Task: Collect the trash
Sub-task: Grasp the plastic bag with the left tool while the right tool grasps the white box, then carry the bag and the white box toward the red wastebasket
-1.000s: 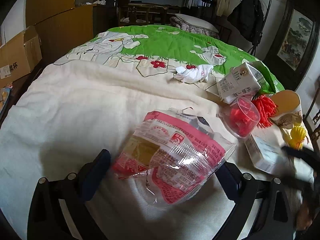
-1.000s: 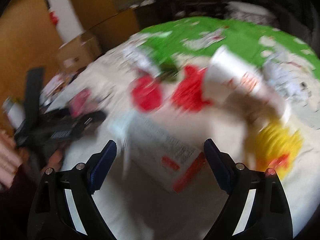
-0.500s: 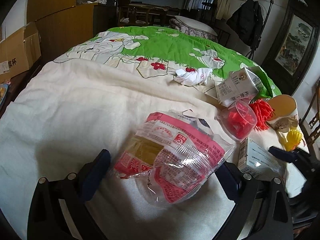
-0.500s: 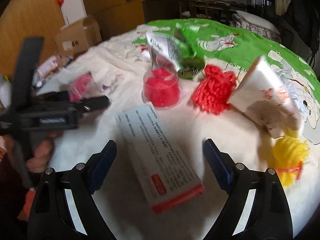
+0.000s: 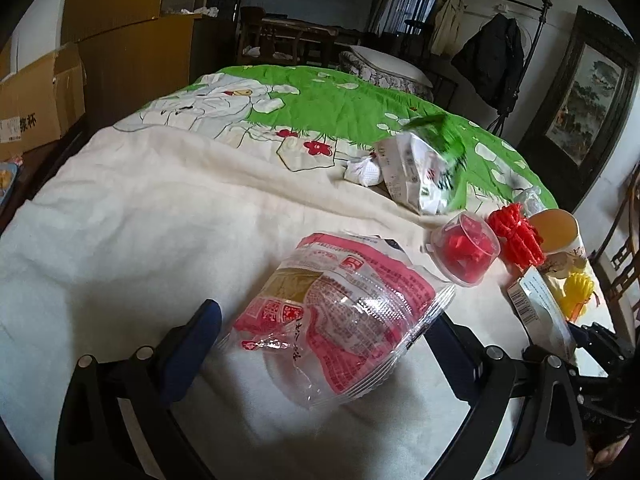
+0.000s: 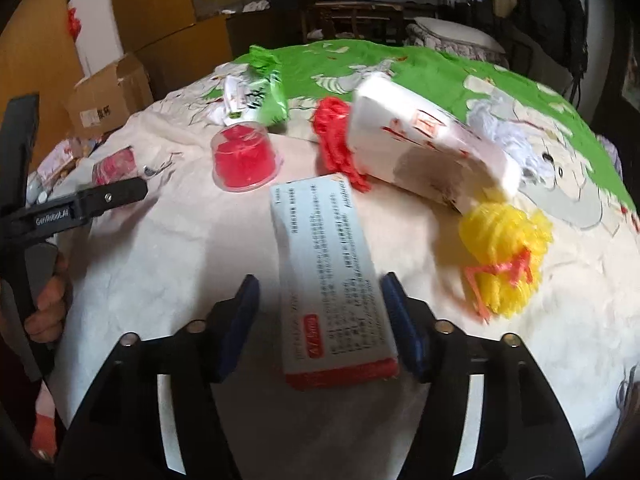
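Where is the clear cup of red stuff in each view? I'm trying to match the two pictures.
Left wrist view: the clear cup lies right of centre, on its side, beyond the pink wrapper.
Right wrist view: the cup stands upper left of centre, beyond the white box.
Shared landmark: the red tassel, just right of the cup in both.

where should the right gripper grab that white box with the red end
Across its two long side faces near the red end, coming in low along its length from that end. The white box lies flat, long and narrow, pointing away, and the right gripper already straddles it with jaws open, so closing there fits.
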